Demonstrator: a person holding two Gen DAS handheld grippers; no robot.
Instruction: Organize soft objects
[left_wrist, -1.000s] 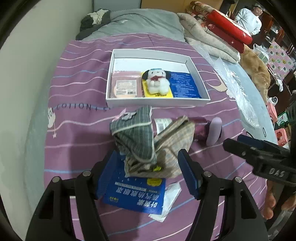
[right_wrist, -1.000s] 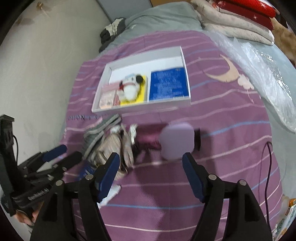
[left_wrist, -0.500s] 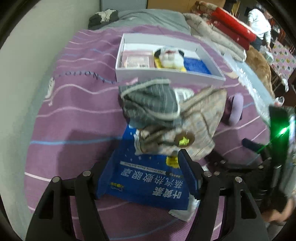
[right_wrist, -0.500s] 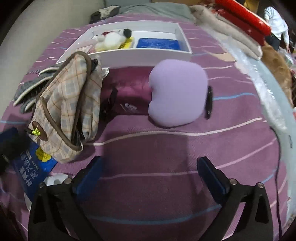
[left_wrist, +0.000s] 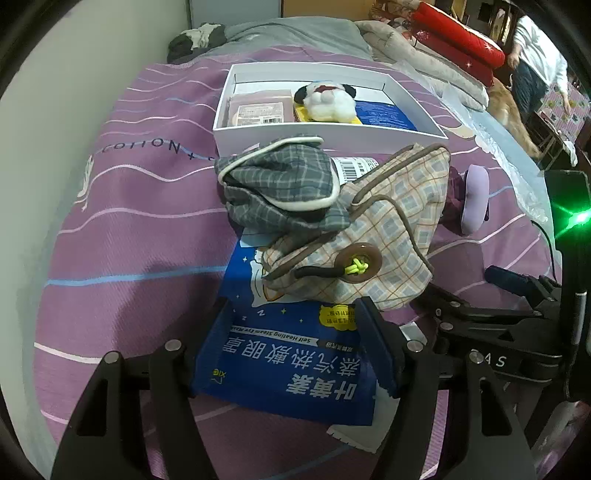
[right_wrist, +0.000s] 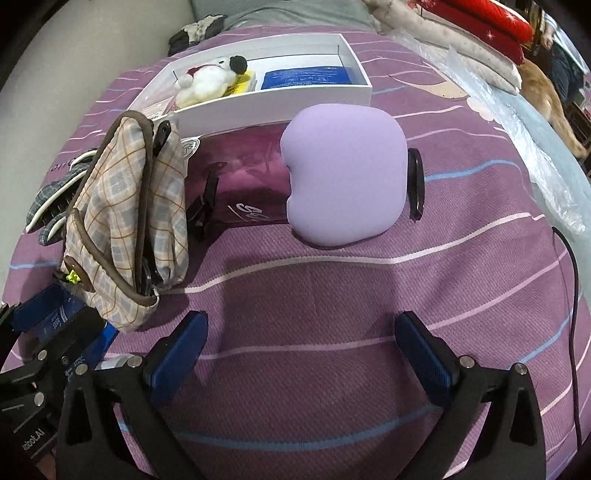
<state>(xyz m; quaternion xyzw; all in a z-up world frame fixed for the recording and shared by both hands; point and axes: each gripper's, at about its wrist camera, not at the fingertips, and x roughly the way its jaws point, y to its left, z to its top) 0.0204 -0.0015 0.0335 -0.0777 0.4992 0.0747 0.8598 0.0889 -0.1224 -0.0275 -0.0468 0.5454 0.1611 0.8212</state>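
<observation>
A blue eye-mask packet (left_wrist: 295, 354) lies on the purple bedspread between the pads of my open left gripper (left_wrist: 295, 328). A beige plaid pouch (left_wrist: 373, 236) and a grey plaid cloth (left_wrist: 280, 184) rest on its far end. My right gripper (right_wrist: 299, 350) is open and empty, low over the bedspread, short of a lilac cushion (right_wrist: 343, 173) that lies on a maroon packet (right_wrist: 243, 173). The pouch also shows in the right wrist view (right_wrist: 125, 221). A white box (left_wrist: 325, 136) farther back holds a plush dog (left_wrist: 325, 99), a pink packet and a blue packet.
A wall runs along the left. Grey bedding, folded quilts and a clear plastic sheet (right_wrist: 517, 110) lie at the back and right. A black cable (right_wrist: 572, 295) trails on the right. A person (left_wrist: 535, 62) stands at the far right.
Both grippers have come down and forward towards the bed. The left now straddles the blue packet; the right has opened wider and drawn near the lilac cushion.
</observation>
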